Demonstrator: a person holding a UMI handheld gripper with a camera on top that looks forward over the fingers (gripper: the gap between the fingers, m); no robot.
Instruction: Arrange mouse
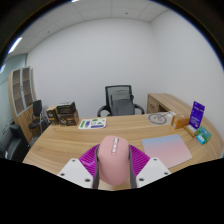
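Gripper (pixel 113 172) closed on pink mouse (pixel 113 160); pads touching both its sides | held over wooden desk (pixel 90 142)

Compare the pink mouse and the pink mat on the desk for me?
The rounded pink mouse is domed and held between the tool's fingers; the pale pink rectangular mat is flat and lies free on the wooden desk. The mat is wider. Both are pink.

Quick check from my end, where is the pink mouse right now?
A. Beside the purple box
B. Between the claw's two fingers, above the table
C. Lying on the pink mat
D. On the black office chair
B. The pink mouse sits between the claw fingers, whose purple pads press its sides, while the pink mat lies bare on the table.
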